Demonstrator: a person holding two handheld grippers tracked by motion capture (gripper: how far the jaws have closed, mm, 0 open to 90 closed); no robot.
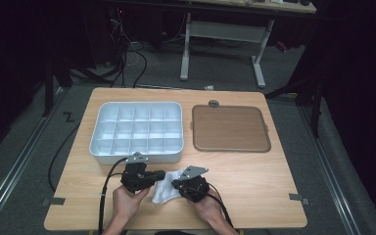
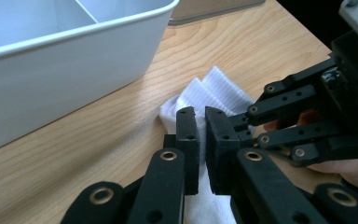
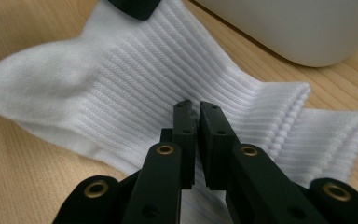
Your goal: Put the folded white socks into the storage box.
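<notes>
Far left of the table (image 1: 78,196), the white divided tray (image 1: 136,132) sat with its compartments bare; the high view gave you its whole grid. The left gripper view caught just its near wall (image 2: 65,70) and the lip of one divider.

Your left gripper (image 1: 161,175) lay just in front of the tray, pointing right onto the white socks (image 1: 167,190). From above, its jaw tips were lost against the cloth. Its own camera settled it: jaws pressed nearly together with white fabric (image 2: 203,154) pinched in the slot between them, ribbed cuffs (image 2: 214,91) beyond.

The socks lay at the front middle of the table, between your two hands, just clear of the tray. The right gripper view showed what the others blurred: two ribbed cuffs stacked, one edge (image 3: 289,112) over the other, and a smooth foot part (image 3: 32,88) to the left.

Your right gripper (image 1: 177,184) faced left into the same bundle. In its own view the jaws (image 3: 197,140) stood all but closed, over the ribbing, seemingly nipping a fold.

Right of everything, the brown lid (image 1: 230,128) lay flat beside the tray, fully seen from above.
</notes>
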